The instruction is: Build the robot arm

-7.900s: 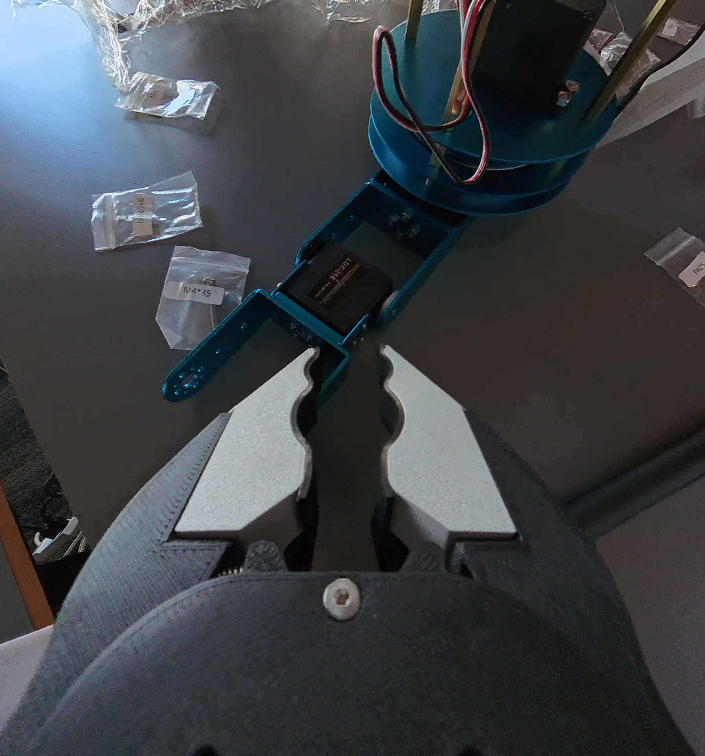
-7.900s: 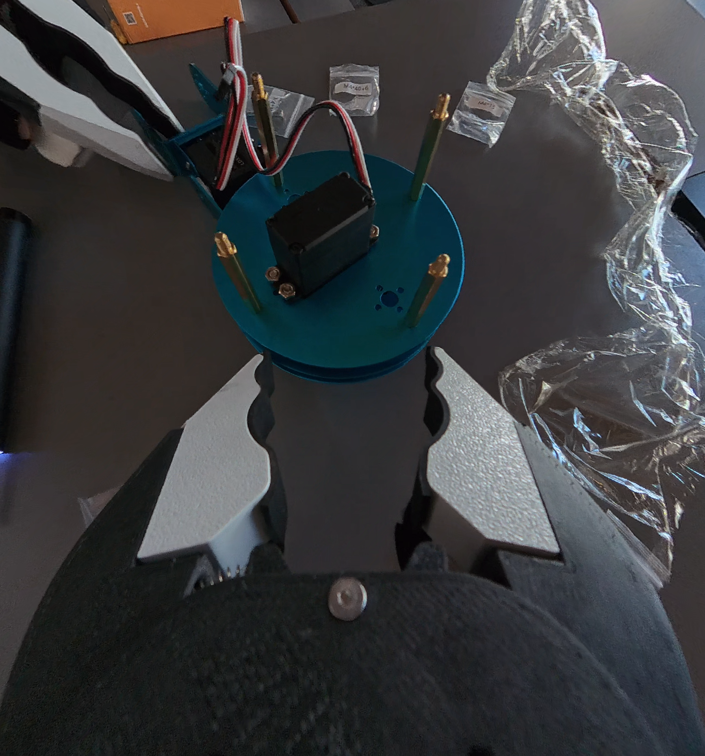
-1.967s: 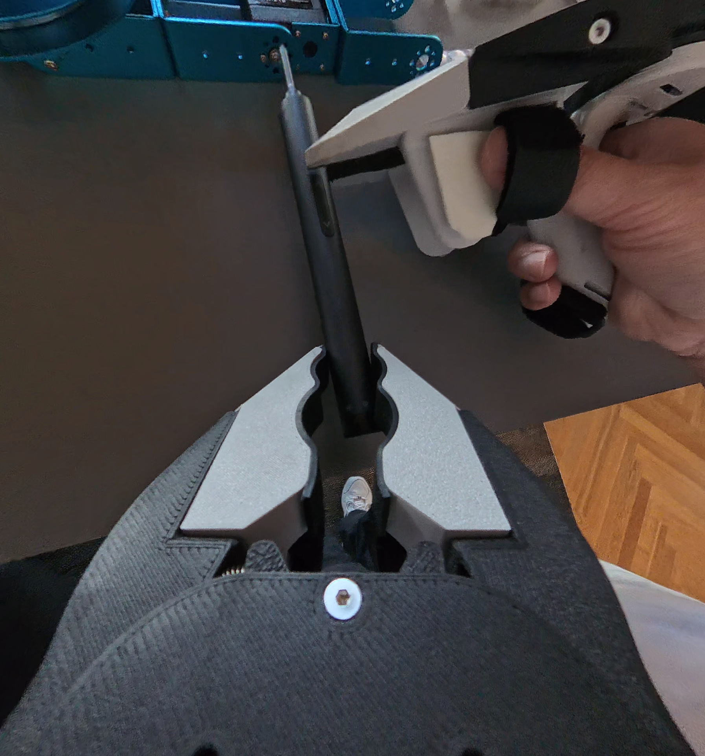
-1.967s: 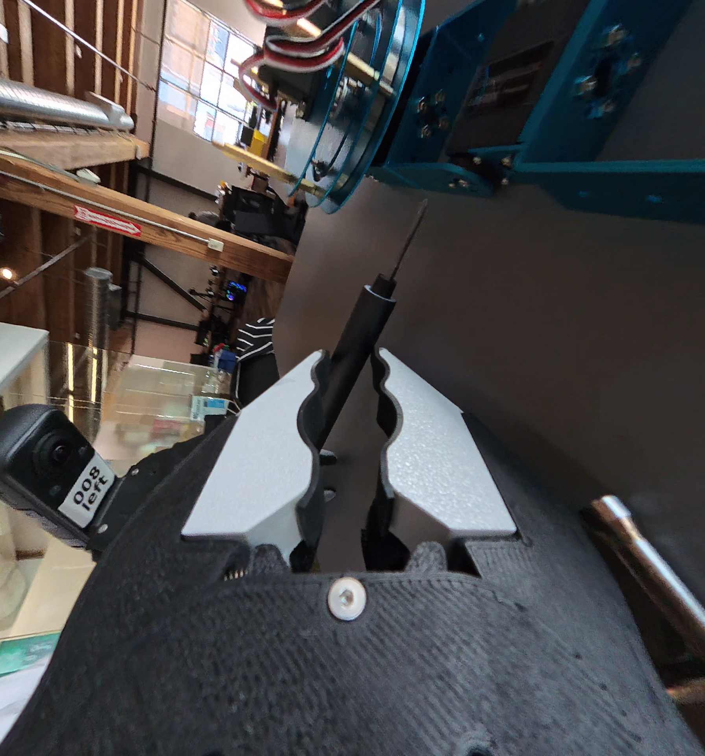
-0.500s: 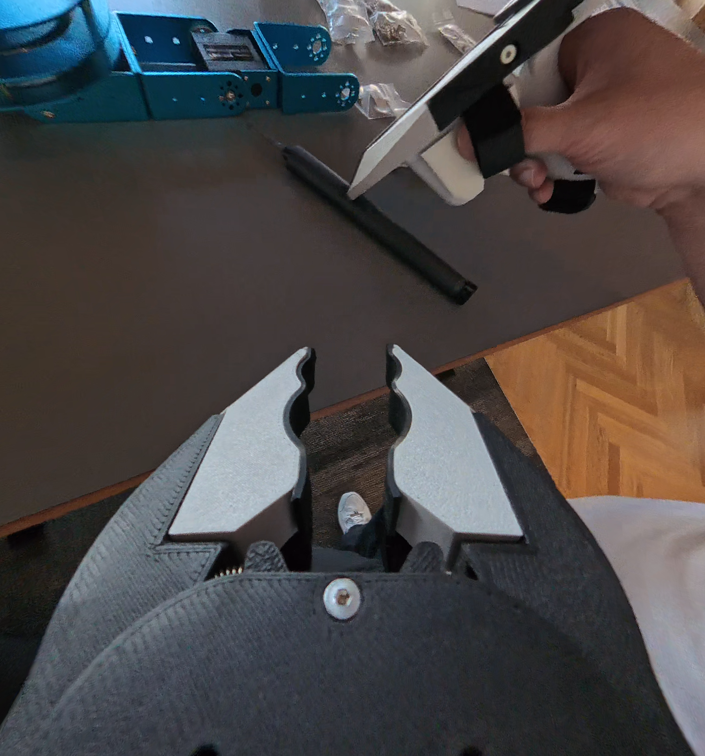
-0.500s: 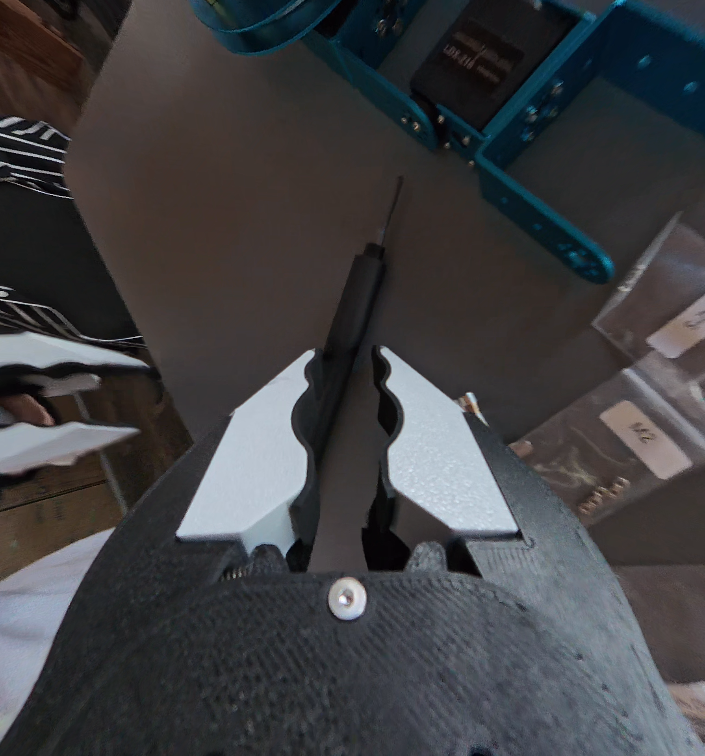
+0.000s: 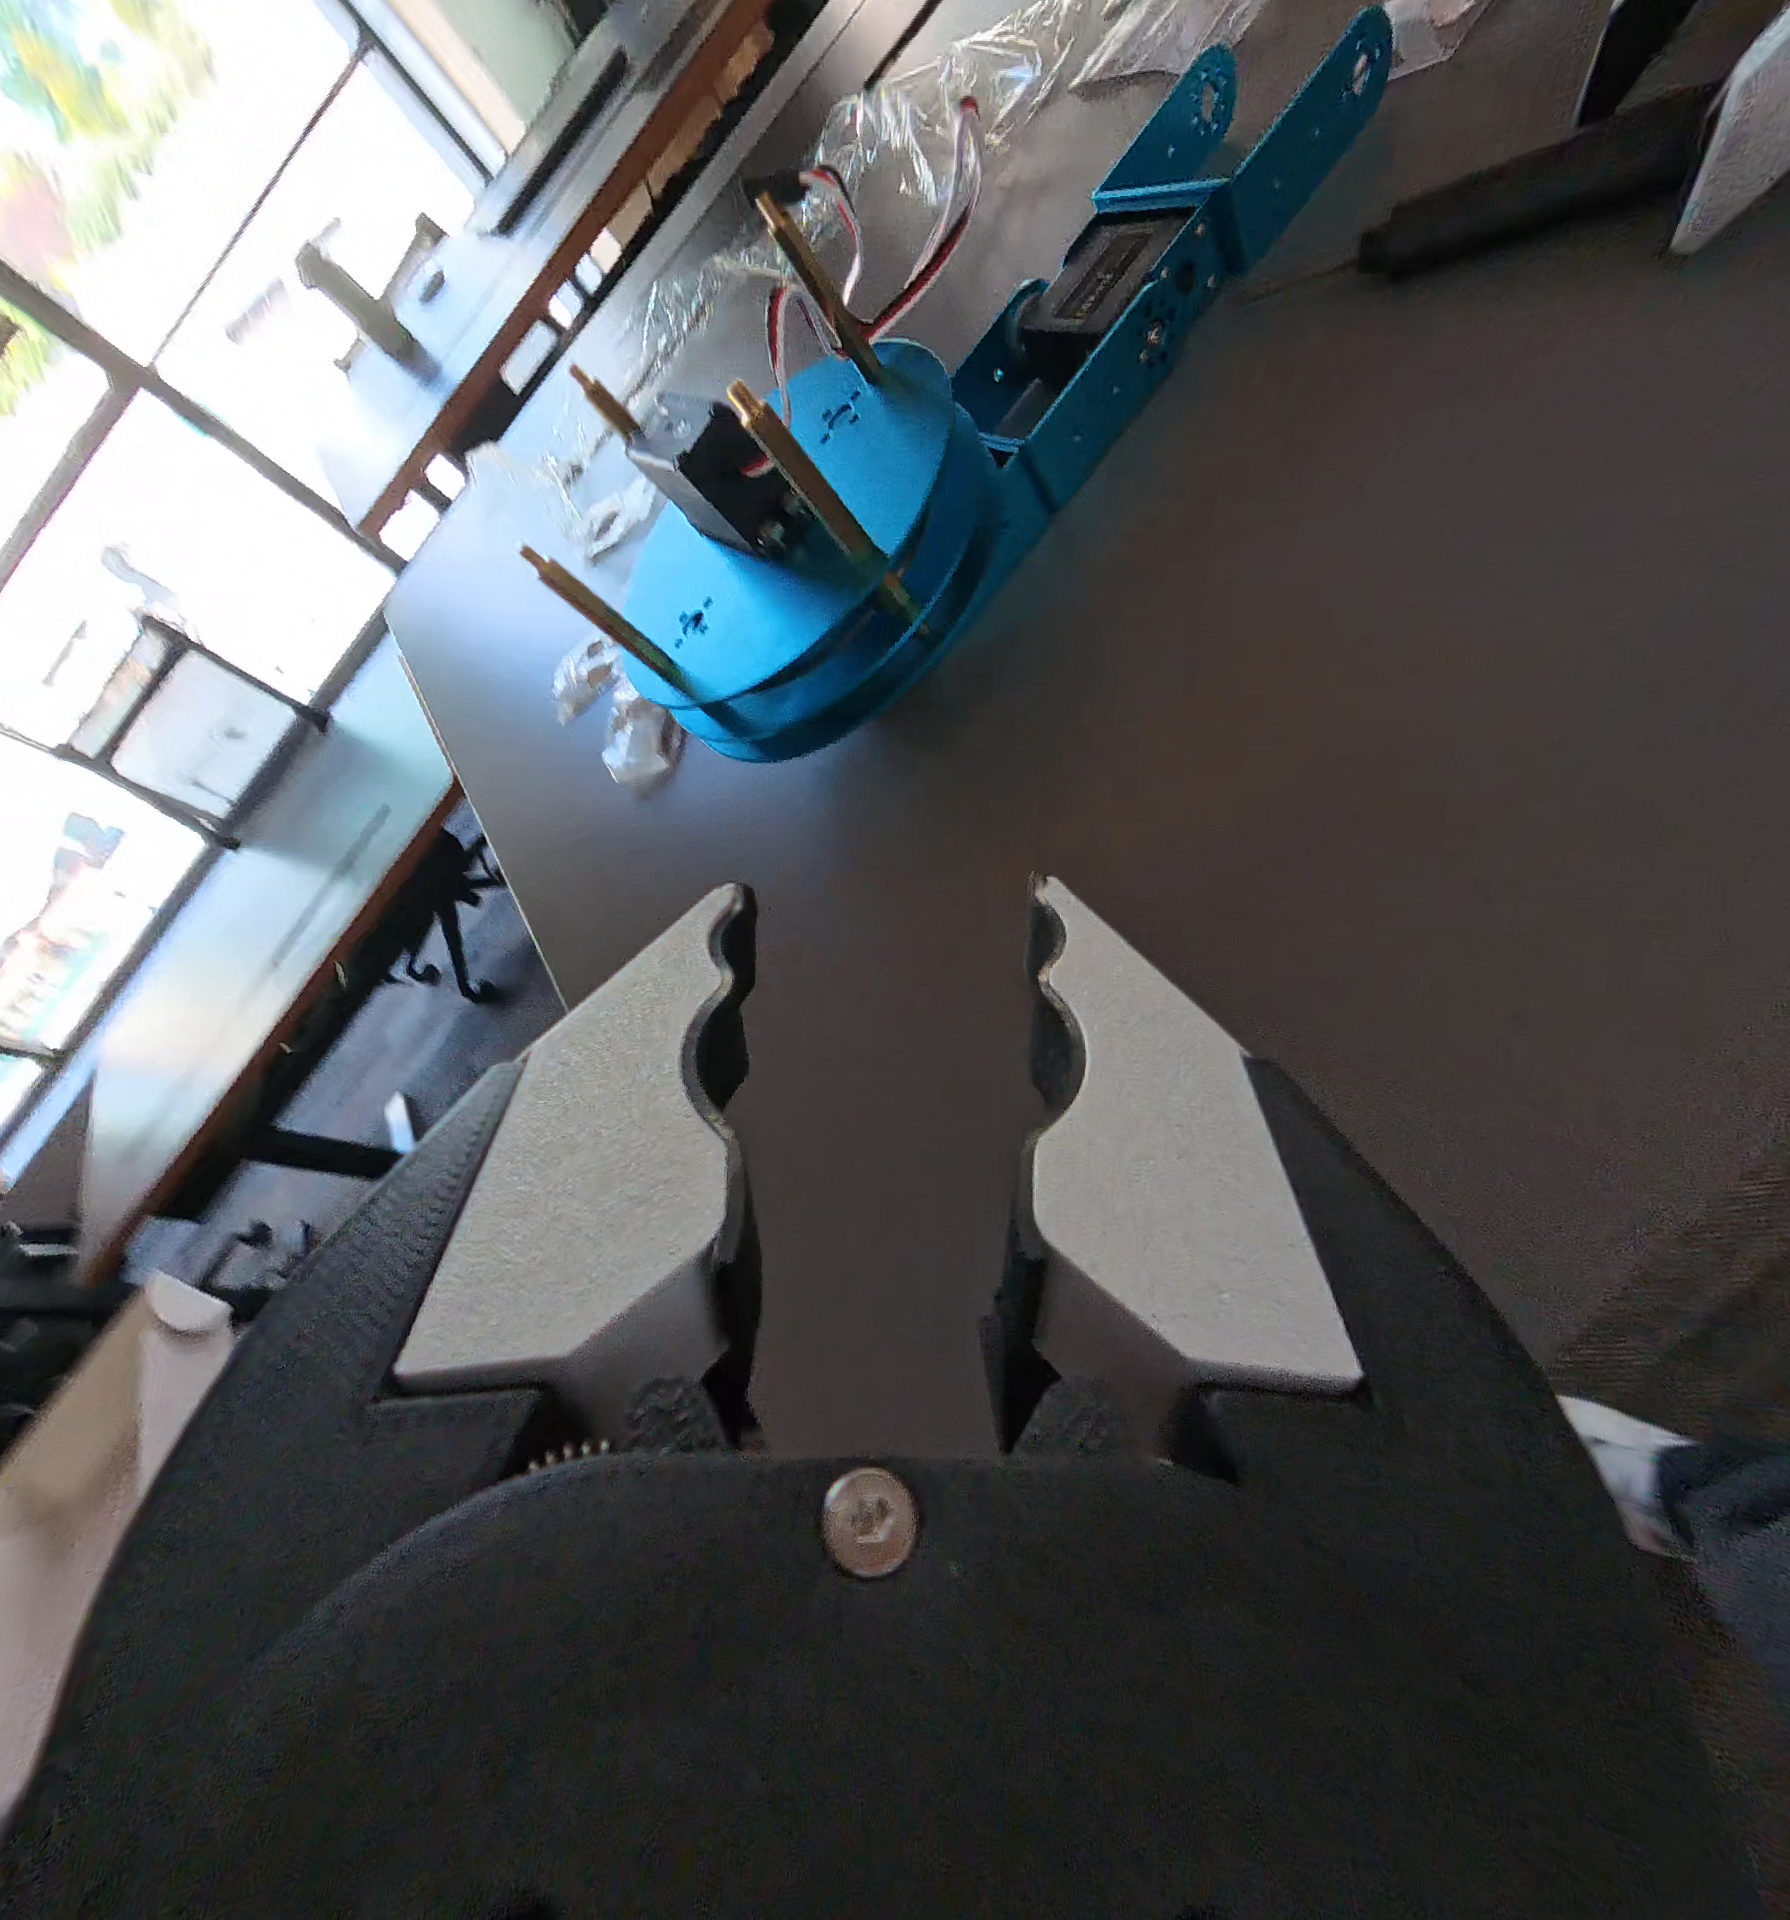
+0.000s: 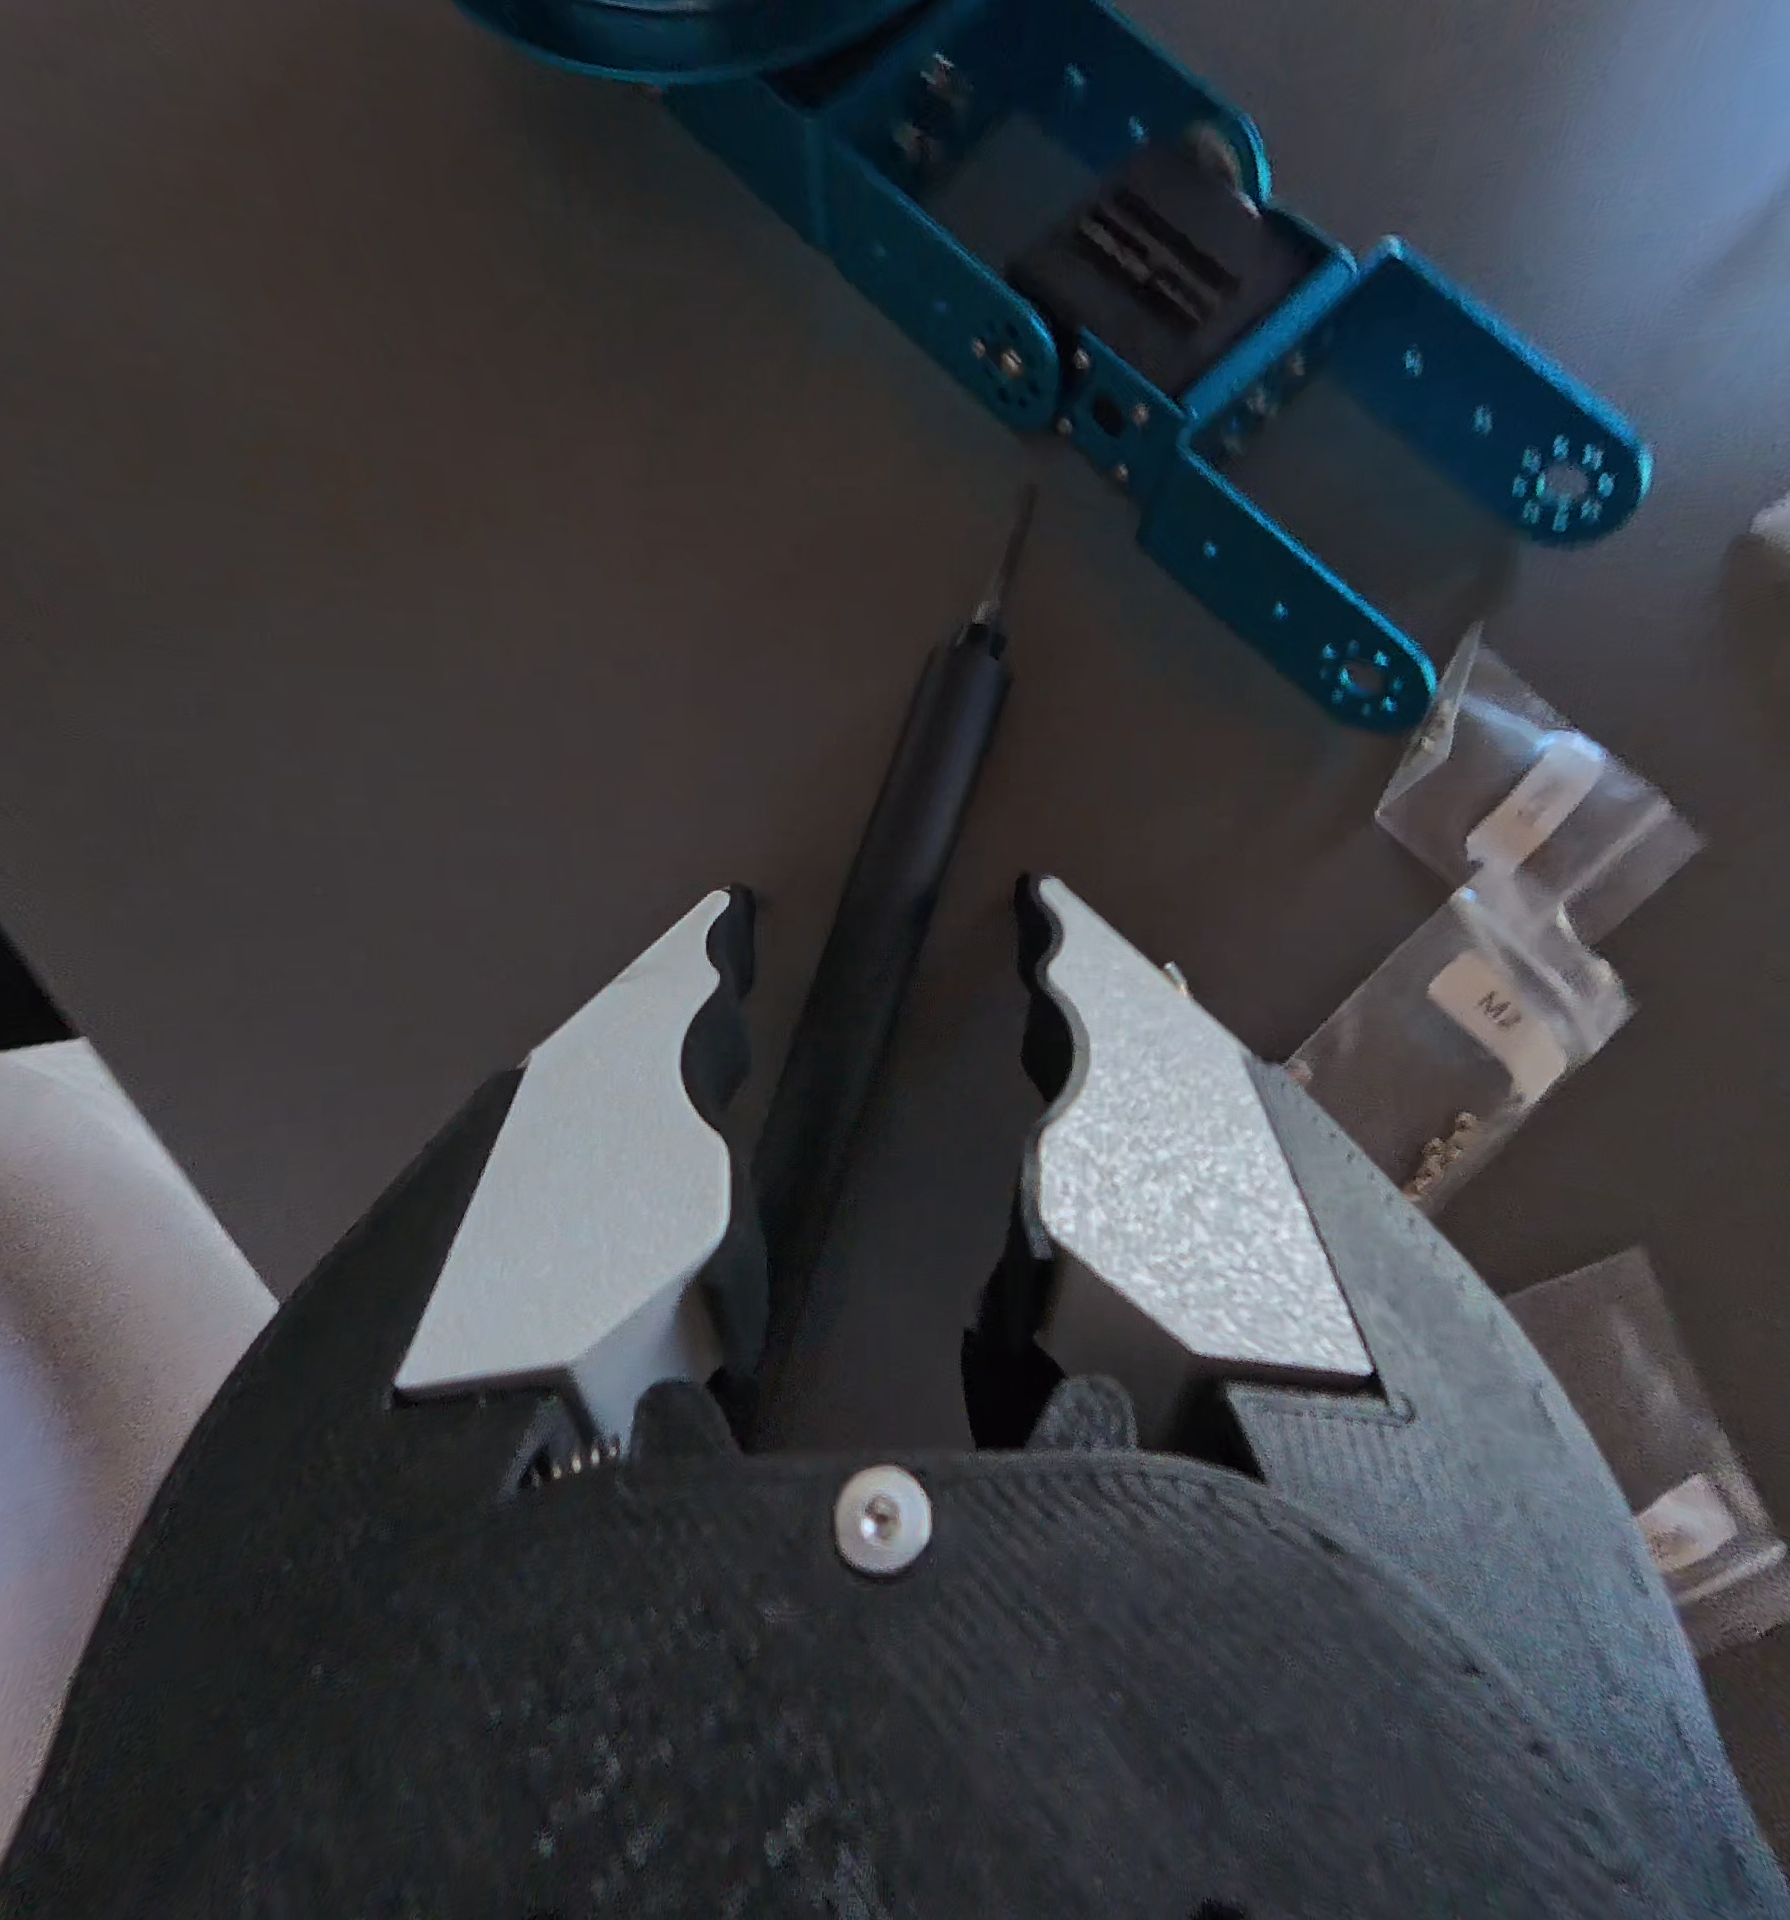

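- Blue anodised metal makes up the assembly (image 7: 829, 582): stacked round plates with a chain of perforated U-brackets (image 8: 1275, 416) running off one side, lying flat on the matte dark counter (image 7: 1286, 831).
- Four brass standoffs (image 7: 818, 478) rise from the top plate around a boxy black servo (image 7: 714, 468); red, white and black wires (image 7: 912, 260) loop up from it, apparently left loose.
- The left gripper (image 7: 886, 914) hangs over bare counter near its edge, well apart from the plates; its grey, grainy fingers (image 7: 600, 1143) with scalloped dark inner faces stand wide apart and hold nothing.
- The right gripper (image 8: 880, 904) also has its fingers spread. A slim black screwdriver (image 8: 891, 883) runs up between them, its thin bit pointing at the brackets and stopping just short of them.
- The driver's round shaft seems closer to the left-hand finger, but there is a gap on the other side, so it looks unclamped; I cannot tell whether it lies on the counter or leans on the finger.
- Small clear bags (image 8: 1493, 935) with white labels lie just beside the bracket end, towards the counter's near edge, with tiny hardware inside.
- Crumpled clear wrap (image 7: 932, 94) sits beyond the assembly, towards the far edge.
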`<state>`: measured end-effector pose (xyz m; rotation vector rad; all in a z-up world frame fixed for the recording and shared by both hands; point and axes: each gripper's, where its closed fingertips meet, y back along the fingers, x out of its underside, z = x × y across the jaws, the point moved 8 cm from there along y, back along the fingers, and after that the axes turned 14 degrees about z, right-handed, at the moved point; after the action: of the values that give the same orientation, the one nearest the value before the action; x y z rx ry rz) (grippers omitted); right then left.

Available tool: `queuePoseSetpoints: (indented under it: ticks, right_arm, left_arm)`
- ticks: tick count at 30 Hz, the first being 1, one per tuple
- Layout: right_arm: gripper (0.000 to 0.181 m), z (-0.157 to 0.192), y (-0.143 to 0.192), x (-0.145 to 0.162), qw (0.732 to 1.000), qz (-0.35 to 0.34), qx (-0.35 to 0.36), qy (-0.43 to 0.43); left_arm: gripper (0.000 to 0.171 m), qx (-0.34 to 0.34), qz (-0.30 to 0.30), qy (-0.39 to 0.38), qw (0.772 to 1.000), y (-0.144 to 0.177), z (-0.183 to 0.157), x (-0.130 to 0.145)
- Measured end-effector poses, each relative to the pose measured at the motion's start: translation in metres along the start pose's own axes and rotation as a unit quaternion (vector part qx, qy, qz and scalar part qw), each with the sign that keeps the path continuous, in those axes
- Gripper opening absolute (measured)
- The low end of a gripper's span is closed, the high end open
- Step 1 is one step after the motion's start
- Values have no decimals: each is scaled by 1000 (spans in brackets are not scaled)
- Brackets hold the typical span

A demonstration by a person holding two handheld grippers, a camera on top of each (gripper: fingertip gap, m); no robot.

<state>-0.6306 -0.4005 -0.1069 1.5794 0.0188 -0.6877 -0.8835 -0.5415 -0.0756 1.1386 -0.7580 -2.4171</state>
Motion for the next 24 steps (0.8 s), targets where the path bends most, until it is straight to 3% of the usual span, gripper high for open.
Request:
queuePoseSetpoints:
  ticks: [3,7,11,14,17,19,21,24]
  right_arm:
    - [20,2,0,-4,999,18,26,-41]
    - [19,9,10,12,998,48,36,-20]
    - [19,6,28,42,988,72,61,122]
    - [18,-19,40,60,973,94,114,179]
    - [18,-35,45,68,963,99,115,223]
    - [37,-38,48,65,959,90,126,237]
    - [50,-28,53,50,956,56,133,255]
    - [49,-9,54,19,935,-1,176,309]
  left_arm:
    - [52,-2,-40,-63,997,-20,17,-4]
    - [55,3,-73,-150,986,-51,35,-11]
    - [55,2,-113,-218,969,-69,40,-22]
    - [58,-22,-148,-271,951,-73,37,-32]
    - [58,-36,-160,-323,932,-80,30,-35]
    - [55,-41,-165,-336,926,-83,27,-36]
    - [53,-45,-167,-341,924,-83,25,-36]
    - [48,-50,-161,-350,922,-82,24,-34]
